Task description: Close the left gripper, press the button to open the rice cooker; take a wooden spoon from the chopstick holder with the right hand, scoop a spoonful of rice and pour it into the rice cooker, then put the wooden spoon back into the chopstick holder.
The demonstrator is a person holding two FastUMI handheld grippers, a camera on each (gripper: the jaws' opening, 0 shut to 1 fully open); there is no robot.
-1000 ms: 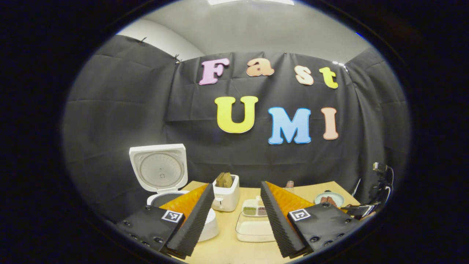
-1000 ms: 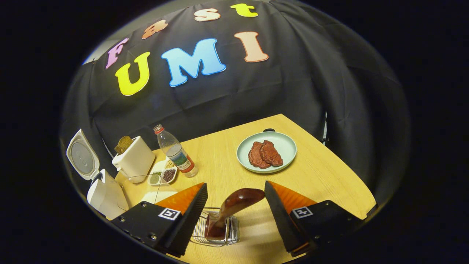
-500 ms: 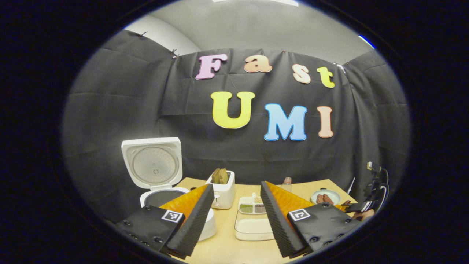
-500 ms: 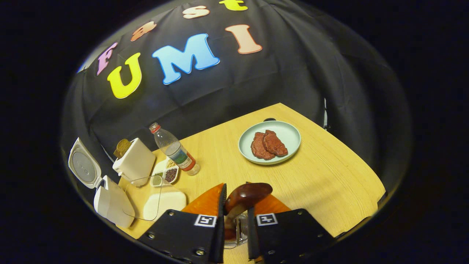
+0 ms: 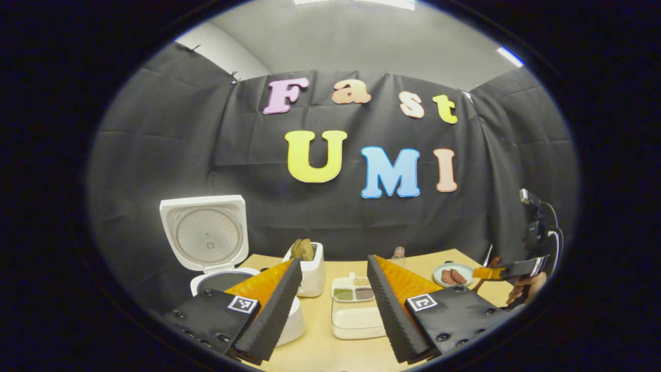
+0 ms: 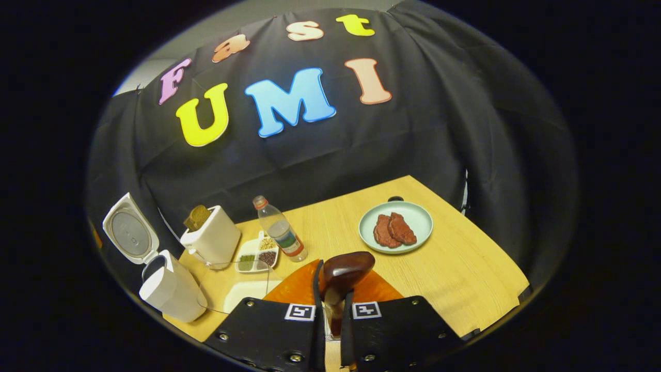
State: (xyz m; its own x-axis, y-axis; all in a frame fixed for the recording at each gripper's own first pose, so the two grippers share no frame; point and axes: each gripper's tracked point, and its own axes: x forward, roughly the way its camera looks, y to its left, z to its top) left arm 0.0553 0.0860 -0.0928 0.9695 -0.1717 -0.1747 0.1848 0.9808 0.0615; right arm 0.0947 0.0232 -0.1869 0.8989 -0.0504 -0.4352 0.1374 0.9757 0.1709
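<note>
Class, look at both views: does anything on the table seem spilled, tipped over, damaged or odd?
Nothing stands out. The white rice cooker stands open, the clear plastic bottle is upright, and the right gripper holds the dark wooden spoon.

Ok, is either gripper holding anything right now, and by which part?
The right gripper is shut on the wooden spoon, gripping its handle just below the bowl. The left gripper is open and holds nothing.
</note>
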